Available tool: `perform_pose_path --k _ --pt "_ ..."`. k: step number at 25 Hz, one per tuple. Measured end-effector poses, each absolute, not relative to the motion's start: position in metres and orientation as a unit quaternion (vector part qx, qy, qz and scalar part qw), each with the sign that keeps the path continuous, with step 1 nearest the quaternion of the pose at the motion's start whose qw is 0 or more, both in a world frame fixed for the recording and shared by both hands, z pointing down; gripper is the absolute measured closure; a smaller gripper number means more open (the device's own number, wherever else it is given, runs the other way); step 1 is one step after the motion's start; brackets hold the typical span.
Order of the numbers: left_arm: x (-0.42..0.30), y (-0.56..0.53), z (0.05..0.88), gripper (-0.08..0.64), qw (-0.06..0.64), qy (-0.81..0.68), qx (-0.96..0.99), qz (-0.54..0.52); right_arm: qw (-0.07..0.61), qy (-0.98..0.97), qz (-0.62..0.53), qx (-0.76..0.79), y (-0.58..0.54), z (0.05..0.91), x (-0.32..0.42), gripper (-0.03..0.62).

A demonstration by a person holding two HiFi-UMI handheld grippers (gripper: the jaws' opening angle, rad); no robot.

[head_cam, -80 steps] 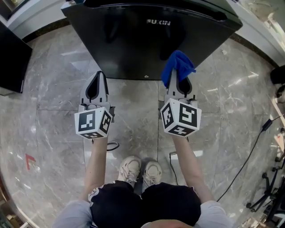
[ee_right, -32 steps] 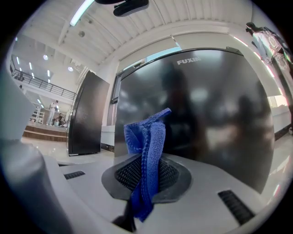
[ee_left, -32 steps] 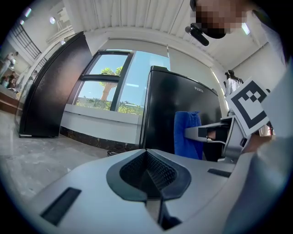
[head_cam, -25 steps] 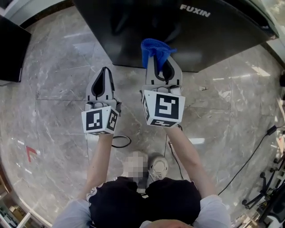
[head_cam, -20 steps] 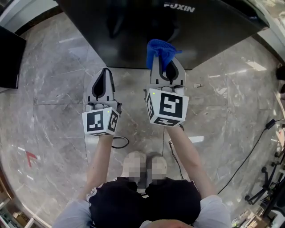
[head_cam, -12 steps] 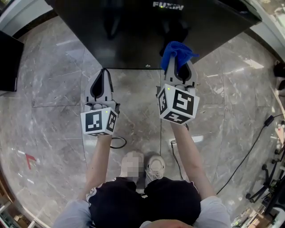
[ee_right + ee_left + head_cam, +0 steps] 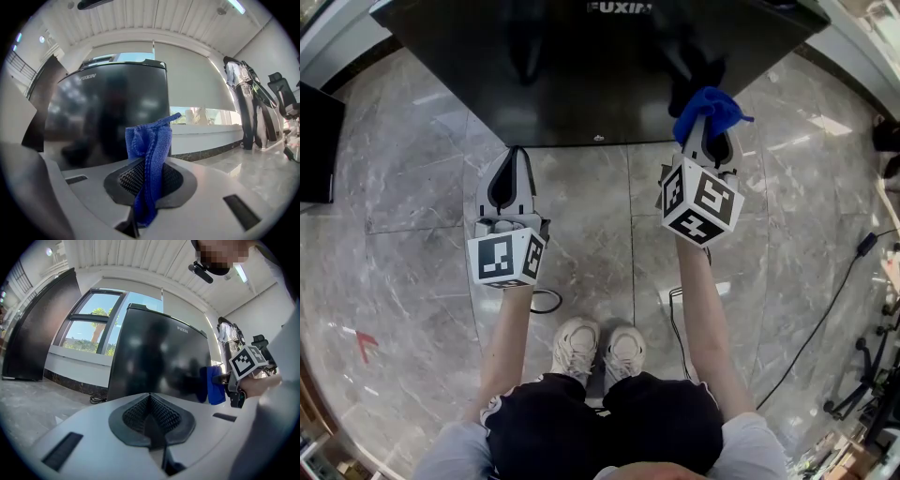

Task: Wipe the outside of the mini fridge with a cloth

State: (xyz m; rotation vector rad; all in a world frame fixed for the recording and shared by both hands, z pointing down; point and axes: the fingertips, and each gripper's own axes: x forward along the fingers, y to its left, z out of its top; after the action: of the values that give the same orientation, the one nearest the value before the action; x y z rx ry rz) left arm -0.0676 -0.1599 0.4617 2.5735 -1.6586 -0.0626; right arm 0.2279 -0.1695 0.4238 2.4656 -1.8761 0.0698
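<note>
The cloth (image 7: 711, 107), a blue one, is pinched between the two jaws of the right claw (image 7: 709, 133). It stands up out of the closed tips in loose folds, and a short end hangs below them. Straight ahead of this claw is the black fridge (image 7: 600, 75). The cloth is at the right side of its shiny front, very near or touching; I cannot tell which. The front reflects the claws and the cloth as dark shapes, and it has a pale brand name near the top.

The left claw (image 7: 517, 152) has its jaws closed together with nothing between them. It is held lower, a little apart from the bottom edge of the fridge, and to the left of the right claw.

Under both claws is a floor (image 7: 412, 187) of glossy grey marble tiles with thin joints. The person's shoes (image 7: 600, 347) stand on it behind the claws, and a black cable (image 7: 825, 319) lies to the right. Left of the left claw stands a tall dark cabinet (image 7: 42, 329). Behind the fridge there is a large window (image 7: 93, 324) with trees outside, and a pale blind (image 7: 197, 79) covers the part to the right. The ceiling is white with slats.
</note>
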Motion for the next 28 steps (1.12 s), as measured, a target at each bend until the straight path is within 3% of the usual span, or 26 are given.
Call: perform_pose_path --k 28 --pt "-0.076 -0.161 0.47 0.555 0.043 -0.552 0.833 -0.006 0.005 -0.53 0.053 0.846 -0.163 0.435 0.306 0.526"
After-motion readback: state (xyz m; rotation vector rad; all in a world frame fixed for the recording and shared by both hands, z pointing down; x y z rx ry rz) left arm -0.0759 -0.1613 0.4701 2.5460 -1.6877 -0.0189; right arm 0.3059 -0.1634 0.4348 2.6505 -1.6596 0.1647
